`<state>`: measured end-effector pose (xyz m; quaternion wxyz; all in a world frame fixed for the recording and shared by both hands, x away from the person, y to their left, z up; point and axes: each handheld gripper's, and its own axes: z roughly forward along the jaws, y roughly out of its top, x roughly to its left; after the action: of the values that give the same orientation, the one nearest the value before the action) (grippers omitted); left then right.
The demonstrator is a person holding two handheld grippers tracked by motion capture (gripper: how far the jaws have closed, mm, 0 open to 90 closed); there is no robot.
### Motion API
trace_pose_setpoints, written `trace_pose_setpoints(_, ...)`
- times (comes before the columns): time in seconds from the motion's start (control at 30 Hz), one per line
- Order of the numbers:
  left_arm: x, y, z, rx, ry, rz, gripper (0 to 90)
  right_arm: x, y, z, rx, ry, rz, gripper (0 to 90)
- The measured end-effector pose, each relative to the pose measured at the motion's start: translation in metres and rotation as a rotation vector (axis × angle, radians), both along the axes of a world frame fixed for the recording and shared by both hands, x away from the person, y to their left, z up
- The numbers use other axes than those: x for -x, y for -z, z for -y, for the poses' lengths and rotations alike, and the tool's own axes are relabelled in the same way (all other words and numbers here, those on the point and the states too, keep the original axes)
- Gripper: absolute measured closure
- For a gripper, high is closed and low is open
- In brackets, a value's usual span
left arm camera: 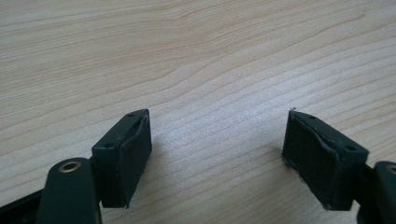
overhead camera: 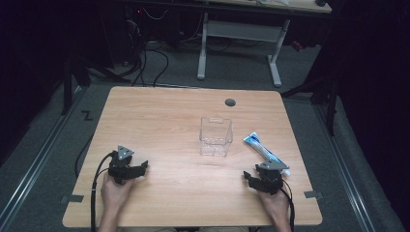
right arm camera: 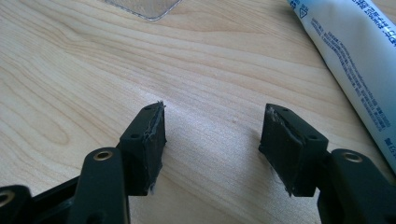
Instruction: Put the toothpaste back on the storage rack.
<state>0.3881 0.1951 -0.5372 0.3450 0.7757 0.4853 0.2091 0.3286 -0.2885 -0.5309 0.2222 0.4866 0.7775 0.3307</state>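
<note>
From the high view, the left gripper [overhead camera: 141, 169] and the right gripper [overhead camera: 249, 178] both rest low on the wooden table [overhead camera: 159, 116], each in a hand. The toothpaste tube [overhead camera: 263, 152] lies just beyond the right gripper, and the clear plastic box [overhead camera: 215, 136] stands farther ahead, between the two. This looks like the start: nothing is picked up yet, and the next move probably calls for the right gripper to swing toward the tube and straddle it.

In the left gripper view, its jaws stand wide apart with bare wood between the pads [left arm camera: 128, 156].

In the right gripper view, the jaws also gape empty; the tube [right arm camera: 350, 60] lies just outside the right-hand finger [right arm camera: 292, 149], its small print legible here, and the box's corner [right arm camera: 144, 7] lies ahead.
</note>
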Motion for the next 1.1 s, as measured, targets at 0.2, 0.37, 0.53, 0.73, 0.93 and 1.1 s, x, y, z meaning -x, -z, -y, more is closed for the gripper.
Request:
trace_pose_setpoints(0.2,0.0,0.0,0.0,0.0,0.0,0.0,23.9,-0.0002,0.0,0.0003,-0.001,-0.002,0.0,40.1)
trace_pose_setpoints(0.37,-0.0001,0.0,0.0,0.0,0.0,0.0,23.9,-0.0001,0.0,0.0002,-0.002,-0.001,-0.002,40.2)
trace_pose_setpoints(0.53,-0.0001,0.0,-0.0001,0.0,0.0,0.0,24.0,0.0009,-0.0001,-0.0006,-0.005,0.007,-0.004,40.5)
trace_pose_setpoints(0.73,-0.0001,0.0,-0.0001,0.001,-0.001,0.0,24.0,0.0019,-0.001,-0.0007,-0.005,0.01,-0.012,42.5)
trace_pose_setpoints(0.93,-0.0001,0.0,-0.0001,0.001,-0.001,0.001,24.0,0.003,-0.0027,0.0009,0.005,0.015,-0.02,45.3)
trace_pose_setpoints(1.1,-0.0002,0.0,-0.0002,0.002,-0.001,0.001,24.0,0.0082,-0.0083,0.0064,-0.005,0.025,-0.007,45.8)
